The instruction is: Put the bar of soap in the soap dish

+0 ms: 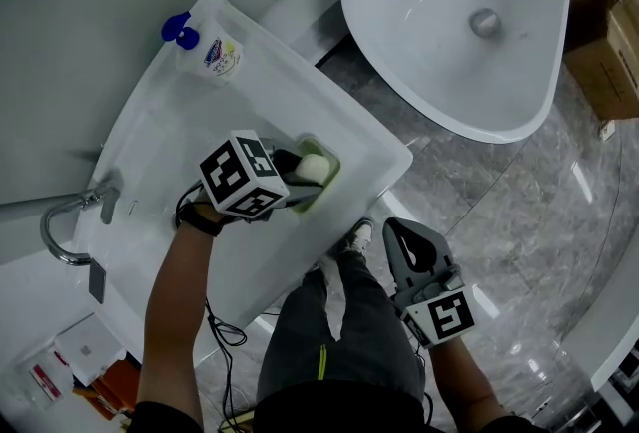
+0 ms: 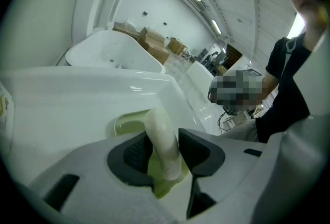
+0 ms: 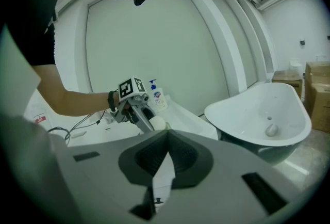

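A pale cream bar of soap (image 1: 313,167) stands on its edge in the light green soap dish (image 1: 330,165) at the near right corner of the white washstand (image 1: 170,132). My left gripper (image 1: 310,180) points down at the dish with its jaws on either side of the bar. In the left gripper view the soap (image 2: 161,140) rests in the dish (image 2: 125,124), and a sliver of green shows between it and the left pad, so the left gripper (image 2: 165,152) stands open. My right gripper (image 1: 403,235) hangs over the floor, shut and empty (image 3: 166,135).
A soap pump bottle (image 1: 213,52) with a blue top stands at the washstand's far corner. A chrome tap (image 1: 68,221) is at the left. A white freestanding tub (image 1: 459,22) and cardboard boxes (image 1: 604,52) lie to the right on the grey marble floor.
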`<state>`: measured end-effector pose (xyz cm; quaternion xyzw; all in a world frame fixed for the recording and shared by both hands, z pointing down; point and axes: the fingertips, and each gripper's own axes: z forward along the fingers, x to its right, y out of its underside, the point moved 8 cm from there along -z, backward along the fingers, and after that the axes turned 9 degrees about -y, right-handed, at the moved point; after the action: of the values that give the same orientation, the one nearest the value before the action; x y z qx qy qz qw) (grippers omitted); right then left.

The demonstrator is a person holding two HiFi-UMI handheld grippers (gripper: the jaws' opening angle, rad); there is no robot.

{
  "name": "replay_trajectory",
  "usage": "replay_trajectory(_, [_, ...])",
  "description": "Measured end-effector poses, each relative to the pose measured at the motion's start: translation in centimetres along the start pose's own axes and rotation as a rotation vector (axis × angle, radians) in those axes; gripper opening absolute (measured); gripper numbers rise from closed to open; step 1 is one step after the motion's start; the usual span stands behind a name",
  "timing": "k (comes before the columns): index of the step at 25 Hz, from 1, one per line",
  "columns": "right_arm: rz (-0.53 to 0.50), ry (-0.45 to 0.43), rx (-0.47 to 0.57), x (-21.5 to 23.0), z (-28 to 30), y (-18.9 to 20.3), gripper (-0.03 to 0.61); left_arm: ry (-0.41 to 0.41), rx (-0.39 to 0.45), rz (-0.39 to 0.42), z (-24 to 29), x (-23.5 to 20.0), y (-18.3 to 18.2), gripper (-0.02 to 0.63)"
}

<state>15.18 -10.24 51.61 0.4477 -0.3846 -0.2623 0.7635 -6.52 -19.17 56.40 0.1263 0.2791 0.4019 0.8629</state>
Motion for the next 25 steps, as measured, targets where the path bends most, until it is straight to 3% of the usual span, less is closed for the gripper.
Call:
replay_trajectory(7, [0.011,0.007,-0.009,-0.2,-0.5,0.2,0.014,-0.111,-0.003,0.079,-0.2,-0.2,-0.3,0.179])
replay_trajectory(13, [0.011,0.008,-0.010,-0.6,-0.8,0.6,0.014,-0.102,0.042,0.055,-0.7,0.0,-0.2,0.132])
replay_trajectory(18, [0.004,0.003,-0.008,-1.5,-0.9,0.6,0.013,-0.138,0.042,0.064,-1.0,0.1,0.3,0.141])
replay_trajectory(23, [-0.004,0.007,-0.010,-2.6,-1.0,0.8,0.012,-0.150,0.074,0.005,-1.5,0.3,1.1,0.132])
replay_trajectory(25, [-0.008,0.006,-0.006,-3.1,-1.0,0.8,0.013,-0.187,0.074,0.028,-1.8,0.3,1.4,0.148])
